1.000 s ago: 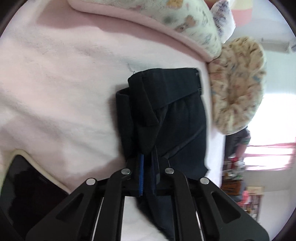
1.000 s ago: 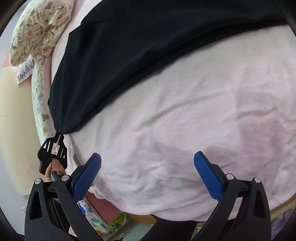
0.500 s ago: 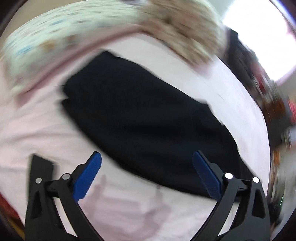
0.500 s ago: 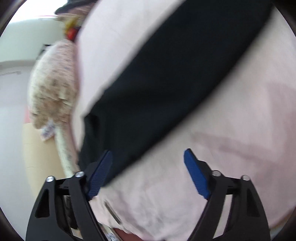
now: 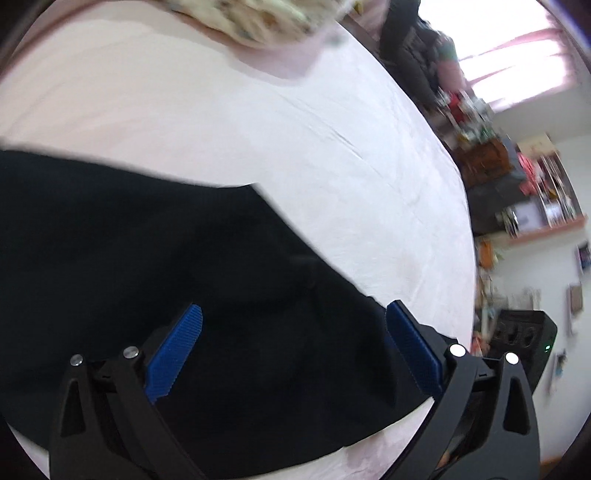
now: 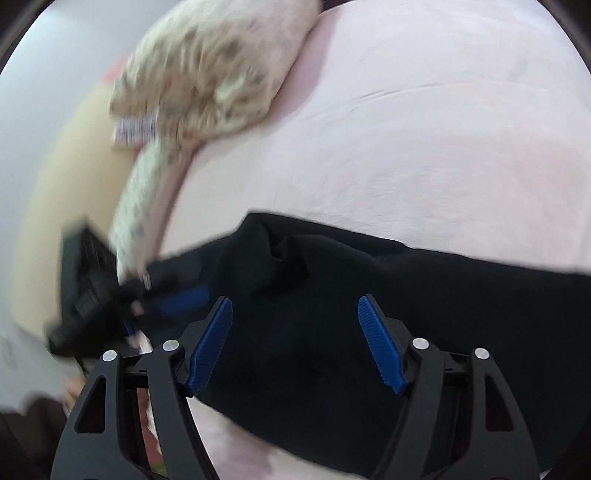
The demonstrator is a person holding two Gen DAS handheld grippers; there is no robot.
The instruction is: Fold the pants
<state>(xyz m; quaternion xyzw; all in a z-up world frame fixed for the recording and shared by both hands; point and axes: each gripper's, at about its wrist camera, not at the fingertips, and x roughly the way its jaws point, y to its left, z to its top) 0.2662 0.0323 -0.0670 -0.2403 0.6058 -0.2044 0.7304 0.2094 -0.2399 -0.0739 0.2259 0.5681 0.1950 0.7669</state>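
The black pants point(image 5: 155, 236) lie as a long folded band on the pink bed sheet point(image 5: 258, 122). In the left wrist view my left gripper point(image 5: 293, 343) is open, its blue pads spread over the end of the pants near the bed's edge. In the right wrist view the pants point(image 6: 406, 280) stretch across the lower frame. My right gripper point(image 6: 295, 336) is open, close above the fabric with nothing between its pads. The left gripper point(image 6: 110, 295) shows blurred at the left, at the other end of the pants.
A patterned pillow point(image 6: 207, 70) lies at the head of the bed, also in the left wrist view point(image 5: 258, 18). Beyond the bed's right edge stand cluttered shelves point(image 5: 517, 184) and a black device point(image 5: 524, 336). A bright window point(image 5: 517, 40) is behind.
My left gripper let go of the pants and opened, then swung over to the pants' end. My right gripper moved down close over the pants. Both views are motion-blurred.
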